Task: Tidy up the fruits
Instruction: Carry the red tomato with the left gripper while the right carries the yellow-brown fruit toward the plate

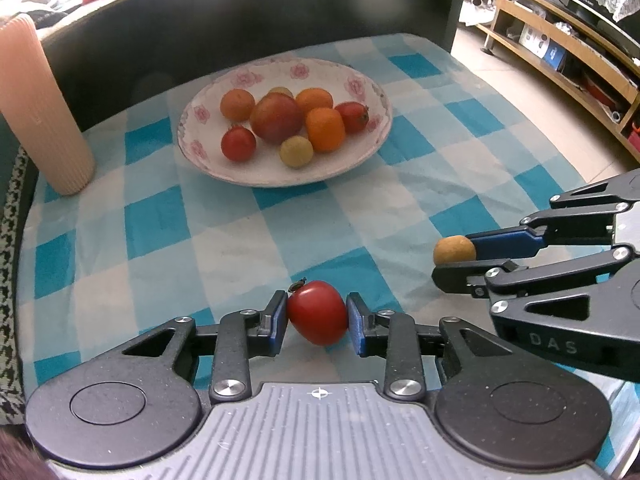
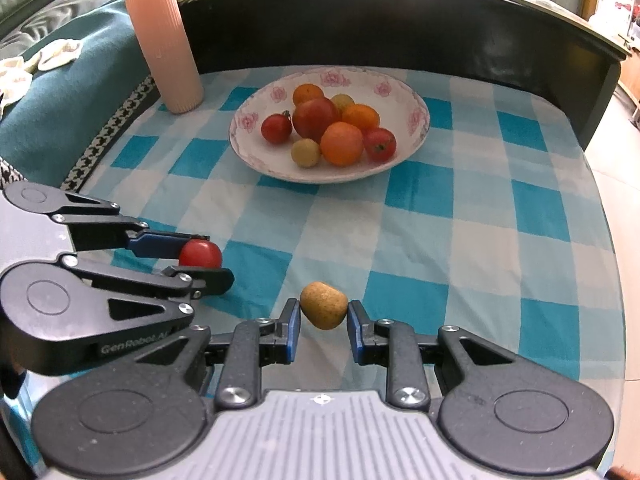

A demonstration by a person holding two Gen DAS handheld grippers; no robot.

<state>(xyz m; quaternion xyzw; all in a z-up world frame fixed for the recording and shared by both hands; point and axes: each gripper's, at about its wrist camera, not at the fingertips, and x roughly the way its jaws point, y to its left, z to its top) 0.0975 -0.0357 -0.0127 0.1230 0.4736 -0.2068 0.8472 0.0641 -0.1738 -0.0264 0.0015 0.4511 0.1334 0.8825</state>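
My left gripper (image 1: 317, 320) is shut on a red tomato (image 1: 318, 312), both blue pads pressing its sides, low over the checked cloth near the front edge. In the right wrist view that gripper (image 2: 212, 258) and tomato (image 2: 200, 253) show at the left. My right gripper (image 2: 323, 320) is shut on a small brown round fruit (image 2: 323, 305); the left wrist view shows this gripper (image 1: 454, 258) and fruit (image 1: 455, 250) at the right. A white flowered plate (image 1: 280, 182) (image 2: 320, 178) farther back holds several red, orange and yellow fruits.
A tall pink ribbed vase (image 1: 36, 108) (image 2: 166, 46) stands at the table's back left corner. A dark raised board (image 1: 240, 20) borders the far edge. The blue checked cloth (image 2: 440, 240) covers the table. A wooden shelf (image 1: 560, 52) runs along the right.
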